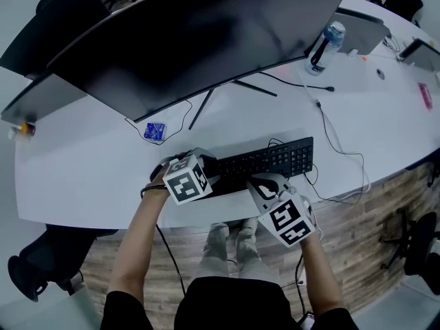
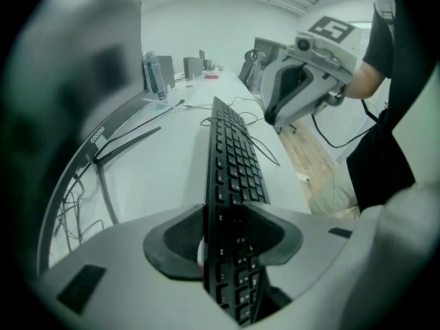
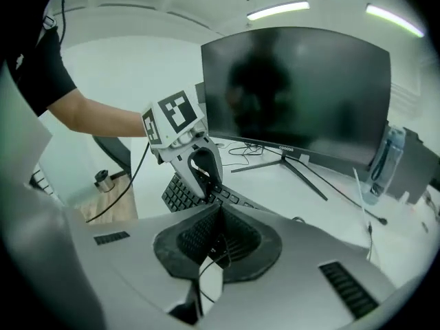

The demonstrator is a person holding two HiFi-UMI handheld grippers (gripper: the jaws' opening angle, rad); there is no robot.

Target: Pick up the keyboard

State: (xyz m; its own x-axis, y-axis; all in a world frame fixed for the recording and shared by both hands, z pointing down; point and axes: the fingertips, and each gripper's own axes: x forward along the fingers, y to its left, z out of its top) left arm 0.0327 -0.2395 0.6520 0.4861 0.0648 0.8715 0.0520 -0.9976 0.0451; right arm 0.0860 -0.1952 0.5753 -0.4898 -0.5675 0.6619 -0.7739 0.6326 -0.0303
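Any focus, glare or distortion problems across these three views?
Head view: evenly lit, wide-angle bowing of the desk edge. Left gripper view: keyboard sharp, monitor at left smeared, corners dark. Right gripper view: ceiling lights blown out, faint reflections on the dark monitor.

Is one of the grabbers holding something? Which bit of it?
Yes. The left gripper grips the keyboard by its left end. The right gripper is shut.
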